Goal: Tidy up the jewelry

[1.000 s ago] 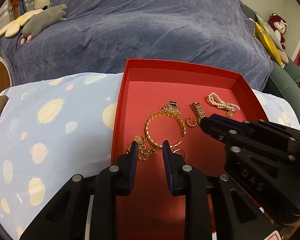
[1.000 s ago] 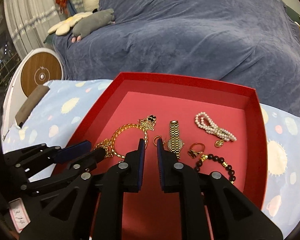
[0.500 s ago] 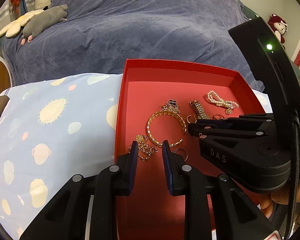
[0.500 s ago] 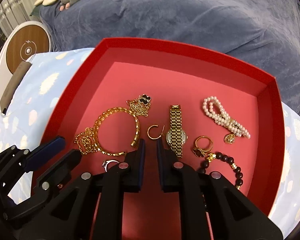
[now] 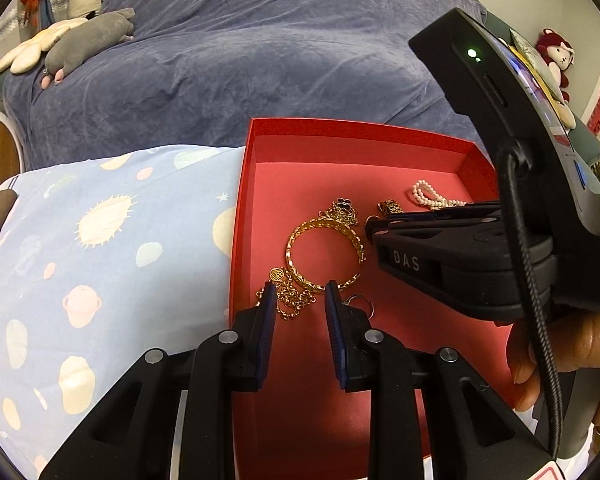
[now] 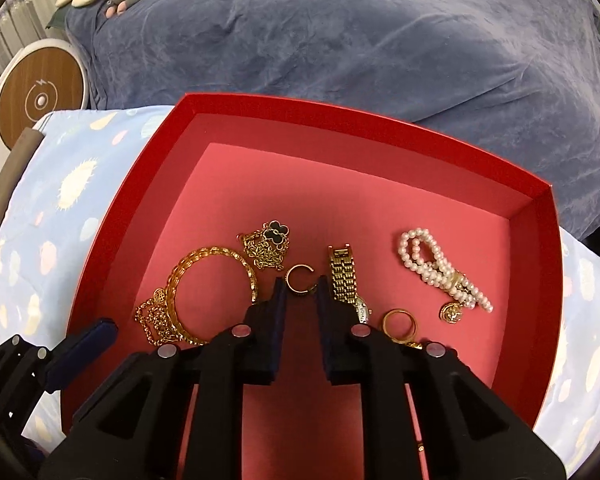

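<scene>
Right gripper [image 6: 301, 287], jaws slightly spread, hovers low over the red tray [image 6: 140, 184], its tips either side of a small open gold ring [image 6: 299, 279]. Left gripper [image 5: 300, 296], jaws apart and empty, sits above a gold chain [image 5: 290, 300] near the tray's left wall.

- In the left wrist view, the right gripper [image 5: 452, 248] covers most of the gold watch [image 5: 389, 208] and the near end of the pearl bracelet [image 5: 430, 197].
- In the right wrist view, the fingers [image 6: 274, 320] hide the watch's near half and part of the gold ring [image 6: 399, 325].
- The left gripper [image 6: 60, 360] is cut off by the left edge.
</scene>
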{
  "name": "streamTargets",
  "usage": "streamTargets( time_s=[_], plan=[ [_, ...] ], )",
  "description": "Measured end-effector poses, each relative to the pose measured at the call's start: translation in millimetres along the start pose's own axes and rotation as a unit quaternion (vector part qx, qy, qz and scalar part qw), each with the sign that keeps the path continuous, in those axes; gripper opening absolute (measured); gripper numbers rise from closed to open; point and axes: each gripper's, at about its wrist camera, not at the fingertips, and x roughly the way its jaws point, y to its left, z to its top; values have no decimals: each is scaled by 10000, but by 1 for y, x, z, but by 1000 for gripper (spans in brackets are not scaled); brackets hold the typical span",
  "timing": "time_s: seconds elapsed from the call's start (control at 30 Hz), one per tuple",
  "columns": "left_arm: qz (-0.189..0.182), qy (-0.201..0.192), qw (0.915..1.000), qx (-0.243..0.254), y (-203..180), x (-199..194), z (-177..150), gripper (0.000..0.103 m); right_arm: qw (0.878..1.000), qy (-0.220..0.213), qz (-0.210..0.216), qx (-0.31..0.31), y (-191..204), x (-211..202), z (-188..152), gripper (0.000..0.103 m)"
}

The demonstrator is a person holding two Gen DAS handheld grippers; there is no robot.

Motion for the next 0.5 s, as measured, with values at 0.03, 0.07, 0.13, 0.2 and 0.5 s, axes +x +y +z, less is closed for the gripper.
streamTargets(
  time_s=[0.03, 0.07, 0.13, 0.2, 0.5],
  plan=[
    [-20, 16, 10000, -20, 1, 0, 0, 23, 10000, -18, 30, 27, -1, -3, -1, 0],
    [-41, 29, 10000, -47, 2, 0, 1, 23, 10000, -61, 52, 48, -2, -6, -3, 0],
    [-56, 33, 9999, -82, 2, -2, 0, 23, 9998, -168, 55, 31, -4, -15, -6, 0],
    [-36, 13, 10000, -71, 2, -6, -1, 23, 9997, -230, 94, 77, -7, -24, -9, 0],
    [-4, -84, 9998, -184, 8, -15, 4, 23, 9989, -325, 136, 313, -15, -26, 0, 1]
  ],
)
